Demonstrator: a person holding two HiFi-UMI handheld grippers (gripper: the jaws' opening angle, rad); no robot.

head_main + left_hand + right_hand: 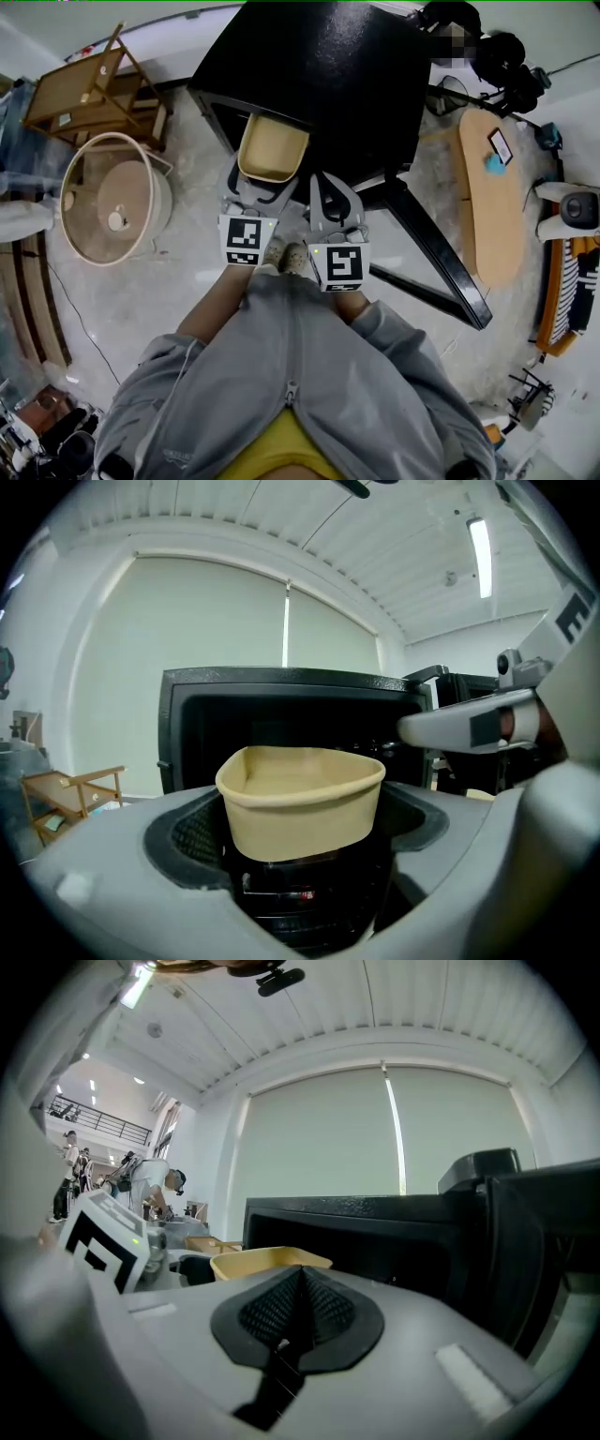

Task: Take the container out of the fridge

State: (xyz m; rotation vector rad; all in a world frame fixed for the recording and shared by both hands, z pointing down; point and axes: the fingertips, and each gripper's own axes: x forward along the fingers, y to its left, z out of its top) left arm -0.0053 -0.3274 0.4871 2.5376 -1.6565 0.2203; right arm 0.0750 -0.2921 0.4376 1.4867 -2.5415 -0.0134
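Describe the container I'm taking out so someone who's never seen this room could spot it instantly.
Look for the big black fridge on the pale floor. Just in front of it, the left gripper holds the container between its jaws. It is a tan, open-topped, empty tub with rounded corners, the only light thing against the black.

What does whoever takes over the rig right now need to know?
Left gripper: closed on the tan container, carrying it.
Right gripper: shut, empty, beside the left one.
Container: just in front of the black fridge, at its open front, apparently clear of the cavity.
Done: container gripped and out.
Left: back away and set it down; the views show no obvious spot.
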